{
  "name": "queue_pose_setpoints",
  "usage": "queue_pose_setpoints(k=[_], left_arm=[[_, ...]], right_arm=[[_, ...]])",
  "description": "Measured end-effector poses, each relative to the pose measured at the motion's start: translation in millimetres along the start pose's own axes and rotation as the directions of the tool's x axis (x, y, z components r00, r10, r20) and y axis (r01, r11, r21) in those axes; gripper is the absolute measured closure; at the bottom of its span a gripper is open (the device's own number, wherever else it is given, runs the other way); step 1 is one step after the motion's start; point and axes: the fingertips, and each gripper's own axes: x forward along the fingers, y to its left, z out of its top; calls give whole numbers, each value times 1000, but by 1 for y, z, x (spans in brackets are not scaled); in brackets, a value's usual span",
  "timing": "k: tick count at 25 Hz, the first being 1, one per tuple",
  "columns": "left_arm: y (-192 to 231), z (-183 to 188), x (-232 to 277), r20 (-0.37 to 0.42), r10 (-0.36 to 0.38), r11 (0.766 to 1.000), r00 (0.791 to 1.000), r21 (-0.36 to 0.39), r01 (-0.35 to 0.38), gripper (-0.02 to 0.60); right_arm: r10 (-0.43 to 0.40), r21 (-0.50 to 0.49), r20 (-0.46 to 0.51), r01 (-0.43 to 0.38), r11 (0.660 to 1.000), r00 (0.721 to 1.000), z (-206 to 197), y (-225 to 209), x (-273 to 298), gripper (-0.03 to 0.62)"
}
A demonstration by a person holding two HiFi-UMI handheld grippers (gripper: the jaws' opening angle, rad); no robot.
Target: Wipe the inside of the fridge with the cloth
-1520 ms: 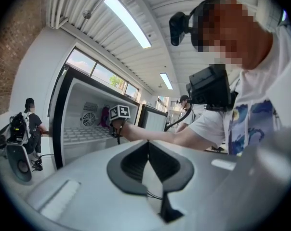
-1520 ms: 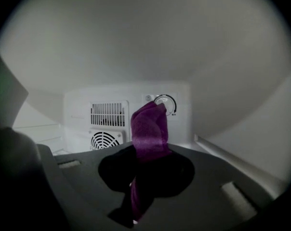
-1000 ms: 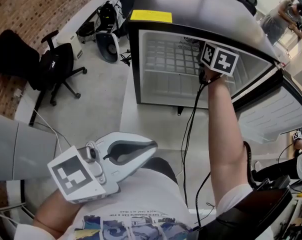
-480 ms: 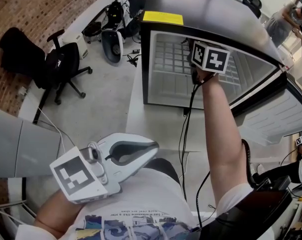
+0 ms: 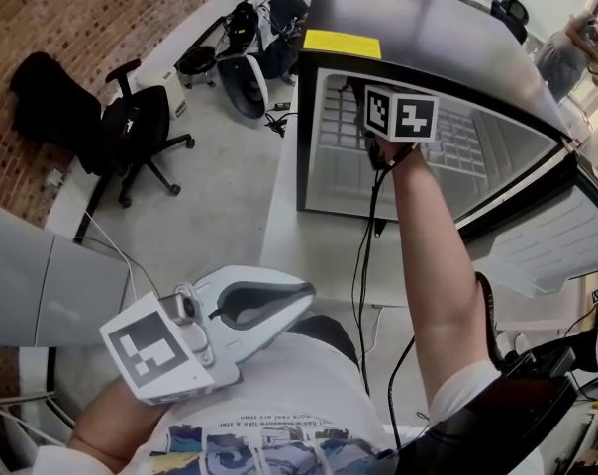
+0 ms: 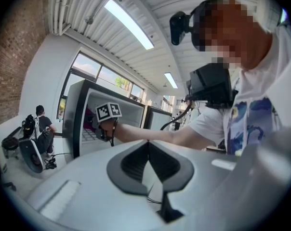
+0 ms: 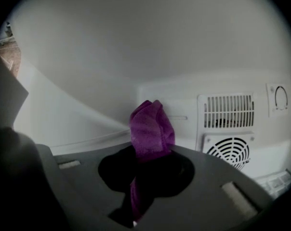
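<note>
Right gripper (image 7: pixel 149 153) jaws are clamping down tight on the purple cloth (image 7: pixel 150 124), which is bunching up out of the jaw tips at frame centre and trailing down between the jaws toward the lower edge; the cloth is sitting close against the white back wall inside the fridge (image 5: pixel 418 28), contact not clear; to the right of the cloth a slotted vent (image 7: pixel 230 110) is showing with a round fan grille (image 7: pixel 231 150) below it and a small dial (image 7: pixel 280 98) at the far right; in the head view the right gripper's marker cube (image 5: pixel 400 114) is sitting at the fridge opening in the upper centre, the arm reaching up into it, a black cable (image 5: pixel 363 265) hanging down from the wrist; a wire shelf (image 5: pixel 457 146) is showing inside, a yellow label (image 5: pixel 341 44) is lying on the dark fridge top, the fridge door (image 5: pixel 556 240) is swinging open at the right edge; left gripper (image 6: pixel 148 146) jaws are closing together at the tips, nothing between them, held low at the lower left of the head view near the person's shirt, well apart from the fridge; fridge is resting on a white surface (image 5: pixel 279 236); black office chair (image 5: pixel 131 132) is standing at the left near a brick wall (image 5: pixel 91 18); another person (image 5: pixel 279 3) is sitting at the top centre
</note>
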Motion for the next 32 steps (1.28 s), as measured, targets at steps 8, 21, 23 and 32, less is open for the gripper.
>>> queue_pose_setpoints(k=[8, 21, 23, 32], left_arm=[[9, -1, -3, -1, 34, 999, 999, -14, -34, 574], [11, 0, 1, -3, 28, 999, 1000, -34, -28, 574], [9, -1, 0, -7, 22, 999, 1000, -38, -22, 574], [-16, -2, -12, -14, -27, 999, 1000, -42, 26, 574]], right_arm=[[110, 28, -3, -110, 994, 994, 3, 17, 15, 542], [225, 20, -10, -224, 974, 974, -1, 38, 14, 542], [254, 9, 4, -254, 967, 967, 3, 46, 7, 542], [343, -6, 28, -343, 939, 939, 5, 78, -38, 542]])
